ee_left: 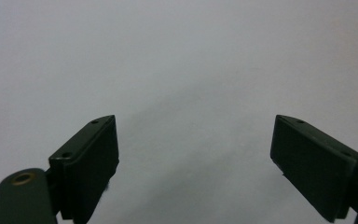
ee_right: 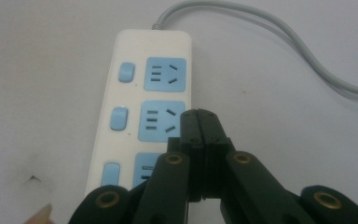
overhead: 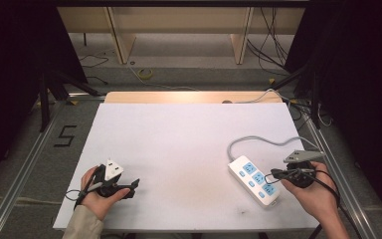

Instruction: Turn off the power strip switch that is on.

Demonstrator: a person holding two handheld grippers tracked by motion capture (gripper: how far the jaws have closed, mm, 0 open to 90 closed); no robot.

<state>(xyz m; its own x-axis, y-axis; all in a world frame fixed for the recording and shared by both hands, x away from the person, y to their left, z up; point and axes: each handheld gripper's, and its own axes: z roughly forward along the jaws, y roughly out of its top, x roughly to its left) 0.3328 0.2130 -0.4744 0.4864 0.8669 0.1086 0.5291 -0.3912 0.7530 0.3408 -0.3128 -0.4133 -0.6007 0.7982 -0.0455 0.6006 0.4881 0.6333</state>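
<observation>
Where closed tongs (ee_right: 199, 122) hover — glossy, oblong power strip (ee_right: 142, 112).

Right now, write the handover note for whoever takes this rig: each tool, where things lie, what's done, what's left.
Left tool: open, nothing between its jaws, low over bare table at the near left.
Right tool: shut, holding nothing, its tip just over the power strip, near the middle socket.
Power strip: flat on the table's right side, three blue sockets with a blue switch beside each, grey cord running off toward the far edge.
Done: nothing plugged in; whether any switch has been pressed can't be told.
Left: probably pressing a switch with the shut right tool; the left is free to steady the strip.
</observation>
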